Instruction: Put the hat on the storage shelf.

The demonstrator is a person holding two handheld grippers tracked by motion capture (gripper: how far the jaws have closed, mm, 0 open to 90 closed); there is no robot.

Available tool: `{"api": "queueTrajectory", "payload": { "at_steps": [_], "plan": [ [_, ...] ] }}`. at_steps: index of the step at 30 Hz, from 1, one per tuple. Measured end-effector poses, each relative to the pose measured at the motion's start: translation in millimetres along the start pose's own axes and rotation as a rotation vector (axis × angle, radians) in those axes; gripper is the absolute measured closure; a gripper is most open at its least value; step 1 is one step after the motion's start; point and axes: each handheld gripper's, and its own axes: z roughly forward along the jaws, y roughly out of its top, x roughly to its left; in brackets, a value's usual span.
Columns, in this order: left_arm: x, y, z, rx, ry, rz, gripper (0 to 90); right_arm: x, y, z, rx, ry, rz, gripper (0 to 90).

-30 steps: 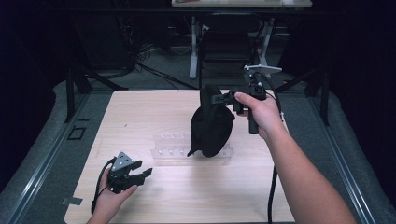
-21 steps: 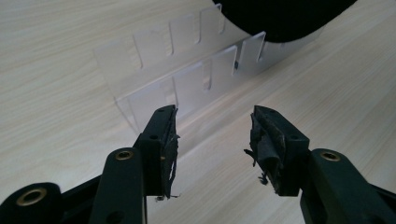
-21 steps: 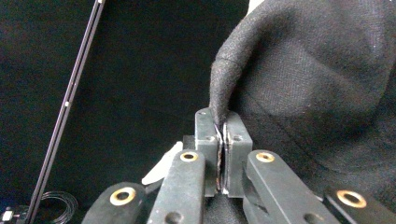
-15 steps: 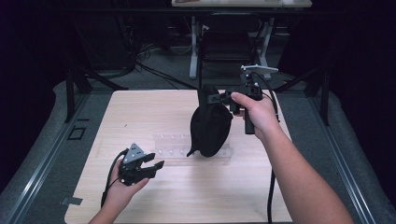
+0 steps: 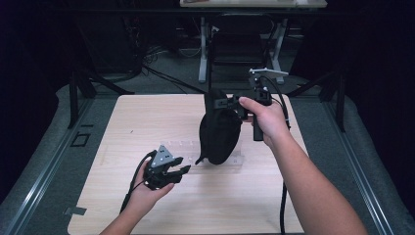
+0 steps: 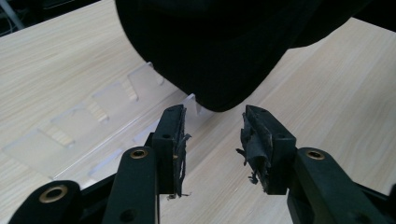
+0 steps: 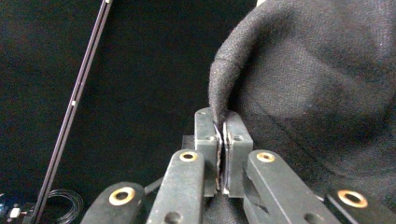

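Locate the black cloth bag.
High view: the bag hangs at table centre from the right gripper, its bottom over the clear tray.

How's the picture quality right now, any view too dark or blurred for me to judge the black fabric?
High view: table evenly lit, surroundings dark; the black fabric reads as a flat silhouette, and the clear tray is faint. Left gripper view: the left tongs are sharp, the fabric featureless black. Right gripper view: the weave is crisp beside the right tongs; the background is black.
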Motion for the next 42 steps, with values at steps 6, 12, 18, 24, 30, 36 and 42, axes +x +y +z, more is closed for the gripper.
{"api": "queueTrajectory", "payload": {
  "at_steps": [6,12,18,24,30,36,42],
  "plan": [
    [-5.5,7.5,3.6,0.010,-0.011,0.014,62.6,0.4,0.1,1.2,-0.007,0.000,0.000,87.1],
    [-15.2,17.4,6.5,0.010,-0.024,0.056,67.9,-0.1,0.7,2.5,-0.017,0.002,0.000,87.1],
    [-21.7,21.0,13.7,0.012,-0.014,0.070,71.5,0.7,0.3,5.5,-0.016,0.007,-0.005,87.1],
    [-26.3,25.6,16.4,0.007,0.023,0.098,75.5,1.4,0.1,6.9,-0.016,0.005,-0.006,87.1],
    [-26.2,25.4,16.0,0.006,0.036,0.101,81.1,2.4,-0.2,5.2,-0.021,0.004,-0.009,85.6],
    [-24.7,24.3,15.0,0.003,0.040,0.102,81.8,8.4,-4.0,-1.9,-0.043,0.027,-0.039,76.9],
    [-25.6,23.1,13.3,0.004,0.071,0.136,83.8,10.9,-5.9,-16.8,-0.070,0.063,-0.050,77.7]
  ]
}}
